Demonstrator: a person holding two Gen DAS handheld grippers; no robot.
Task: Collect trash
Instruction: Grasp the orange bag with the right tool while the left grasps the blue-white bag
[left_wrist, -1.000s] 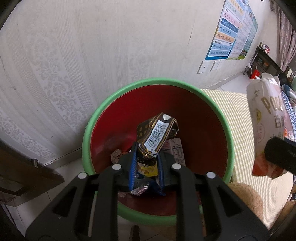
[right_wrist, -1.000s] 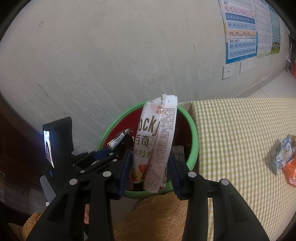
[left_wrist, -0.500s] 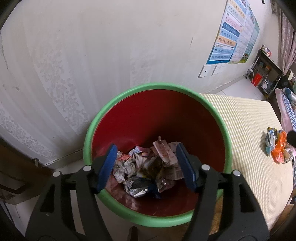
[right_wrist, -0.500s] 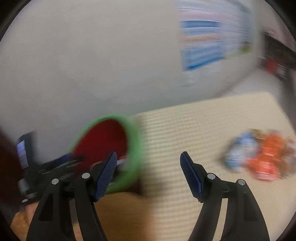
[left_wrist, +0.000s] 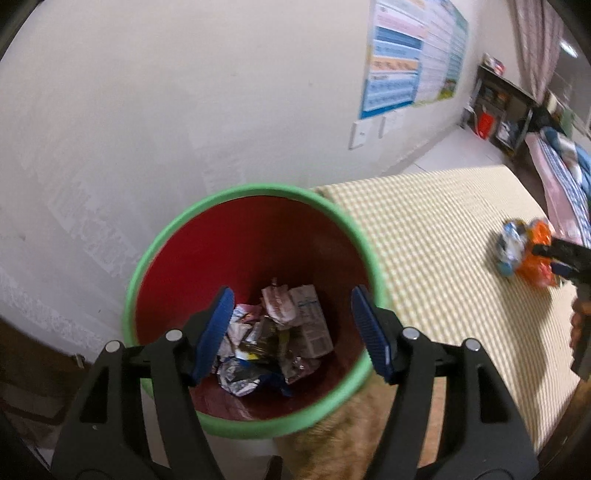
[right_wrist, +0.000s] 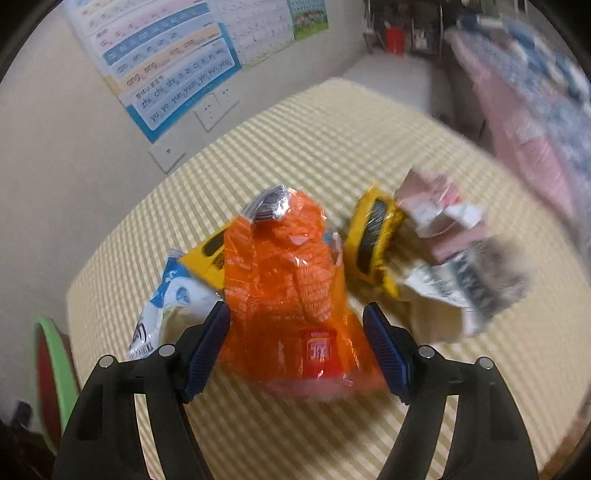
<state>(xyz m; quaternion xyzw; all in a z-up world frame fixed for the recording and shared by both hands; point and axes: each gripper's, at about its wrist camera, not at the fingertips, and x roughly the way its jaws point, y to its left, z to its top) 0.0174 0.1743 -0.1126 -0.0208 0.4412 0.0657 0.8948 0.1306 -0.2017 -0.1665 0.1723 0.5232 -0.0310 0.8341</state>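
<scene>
Lots of blur here: on the right wrist view the far end of the trash heap smears into pink, white and grey, so those wrappers cannot be told apart. The right gripper (right_wrist: 295, 345) hangs over the checked worktop (right_wrist: 303, 147) with its fingers (right_wrist: 384, 350) apart, and the orange packet (right_wrist: 288, 291) lies between them, though neither pad seems to press on it. A yellow packet (right_wrist: 373, 240) sits just beside the orange one, and a white-and-blue wrapper (right_wrist: 166, 306) pokes out on the other side, partly covered. Only a sliver of the bin shows at that picture's left edge.

Over at the bin (left_wrist: 236, 206), red inside with a green rim, the left gripper (left_wrist: 291, 328) hovers above the opening, fingers (left_wrist: 218, 328) spread and nothing between them. Crumpled wrappers (left_wrist: 280, 332) lie piled at the bottom, half screened by those fingers. Something tan and fuzzy (left_wrist: 332, 435) sits against the bin's near side, unclear what. A wall chart (left_wrist: 402, 55) hangs behind.
</scene>
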